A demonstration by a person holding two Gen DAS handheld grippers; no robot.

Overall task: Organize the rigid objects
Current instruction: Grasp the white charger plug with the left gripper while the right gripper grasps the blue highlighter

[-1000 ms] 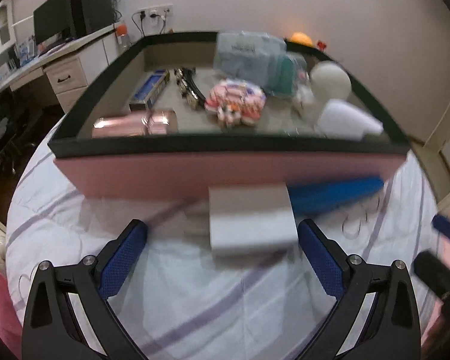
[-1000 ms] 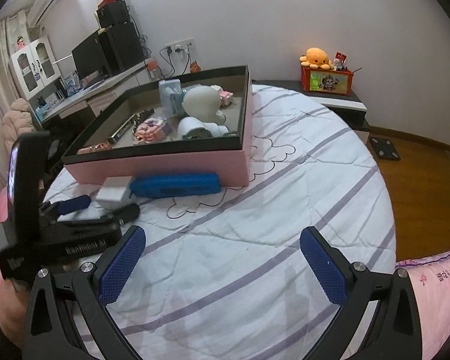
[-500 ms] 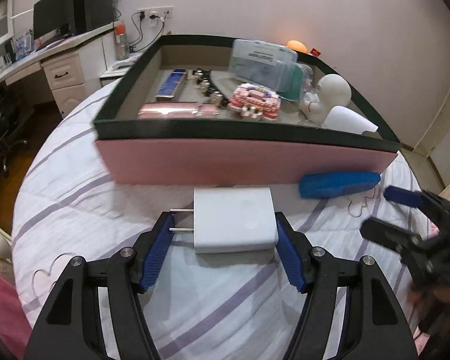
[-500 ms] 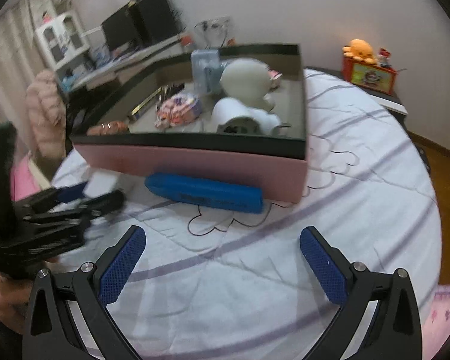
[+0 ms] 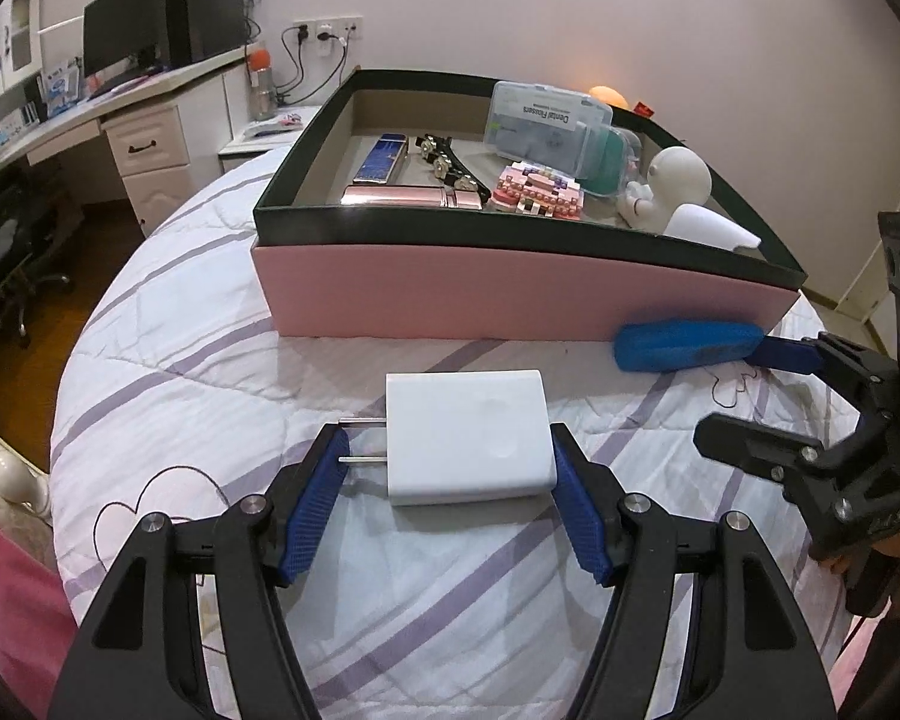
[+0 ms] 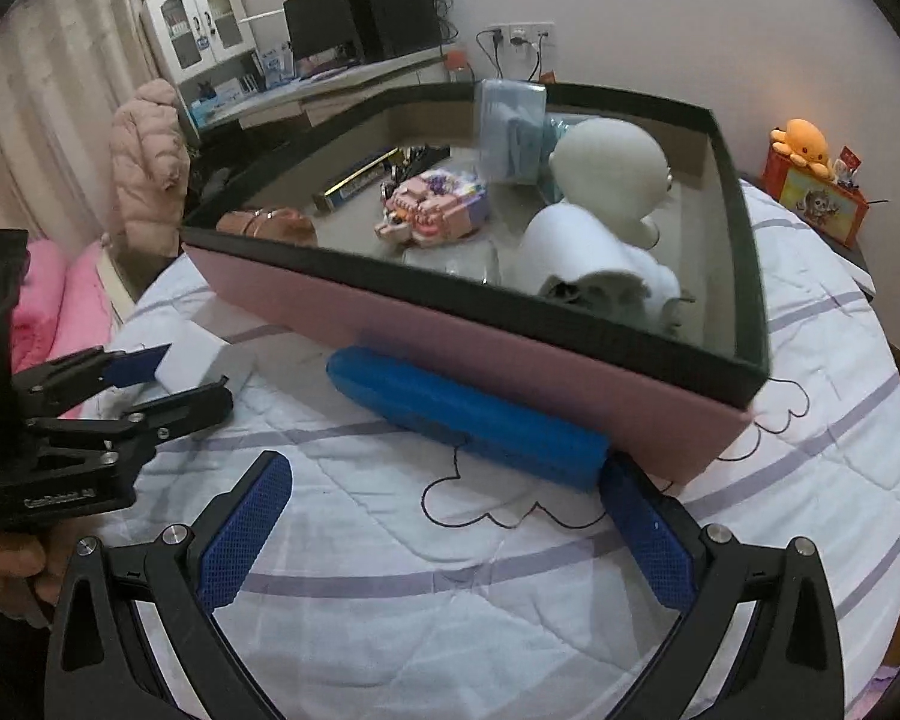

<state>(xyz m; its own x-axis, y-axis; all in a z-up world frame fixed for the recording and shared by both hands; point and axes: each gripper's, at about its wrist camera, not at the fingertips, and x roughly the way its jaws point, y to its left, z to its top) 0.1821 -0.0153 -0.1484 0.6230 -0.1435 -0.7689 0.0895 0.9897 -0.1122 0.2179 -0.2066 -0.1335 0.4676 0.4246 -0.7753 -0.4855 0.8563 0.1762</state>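
Observation:
A white plug adapter [image 5: 468,435] lies on the striped bedcover, prongs pointing left. My left gripper [image 5: 447,486] is shut on the adapter, one pad on the prong tips, the other on its right side; it also shows in the right wrist view [image 6: 168,378]. A blue case [image 6: 465,417] lies against the pink wall of the box [image 6: 570,372]; it also shows in the left wrist view [image 5: 687,345]. My right gripper [image 6: 450,534] is open, its right pad close to the case's near end.
The pink box with a black rim [image 5: 510,228] holds a white figure [image 5: 669,183], a pink brick model [image 5: 540,192], a floss box [image 5: 546,126], a rose-gold tube [image 5: 408,197] and more. A desk [image 5: 90,114] stands left; the bed edge drops off there.
My left gripper has closed from wide open onto the white adapter. My right gripper has moved in toward the blue case beside the box.

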